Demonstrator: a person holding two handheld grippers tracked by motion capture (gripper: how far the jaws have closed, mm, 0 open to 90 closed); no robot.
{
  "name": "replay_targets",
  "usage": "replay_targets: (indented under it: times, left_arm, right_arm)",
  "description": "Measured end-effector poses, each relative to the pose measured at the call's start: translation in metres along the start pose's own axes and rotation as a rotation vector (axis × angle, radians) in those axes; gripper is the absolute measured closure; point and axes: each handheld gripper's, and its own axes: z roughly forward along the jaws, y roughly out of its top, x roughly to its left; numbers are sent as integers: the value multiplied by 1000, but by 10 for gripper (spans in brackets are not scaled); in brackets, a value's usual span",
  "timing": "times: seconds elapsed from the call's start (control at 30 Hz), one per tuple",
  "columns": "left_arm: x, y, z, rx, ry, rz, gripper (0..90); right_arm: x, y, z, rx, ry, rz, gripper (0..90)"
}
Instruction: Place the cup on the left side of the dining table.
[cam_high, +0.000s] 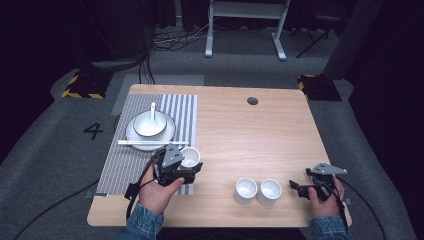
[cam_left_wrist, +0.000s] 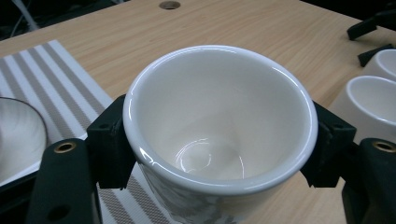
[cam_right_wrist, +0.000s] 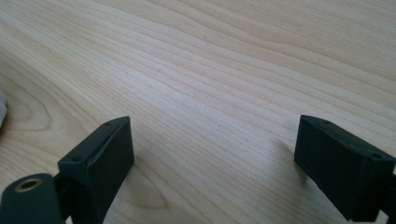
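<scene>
My left gripper is shut on a white cup, held at the right edge of the striped placemat. The left gripper view looks into the empty cup, with a black jaw pressed on each side of it. Two more white cups stand side by side on the wooden table near its front edge. My right gripper rests just right of them, open with nothing between its jaws; its own view looks down on bare wood.
On the placemat sits a white plate carrying a bowl with a spoon in it, and white chopsticks lie across the plate's near edge. A dark round hole marks the table's far side.
</scene>
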Motion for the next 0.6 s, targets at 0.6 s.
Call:
replay_targets:
  times: [0.6]
  left_arm:
    - [41, -17, -1, 10, 104, -86, 263]
  right_arm:
    - [0, 0, 0, -1, 0, 0, 120]
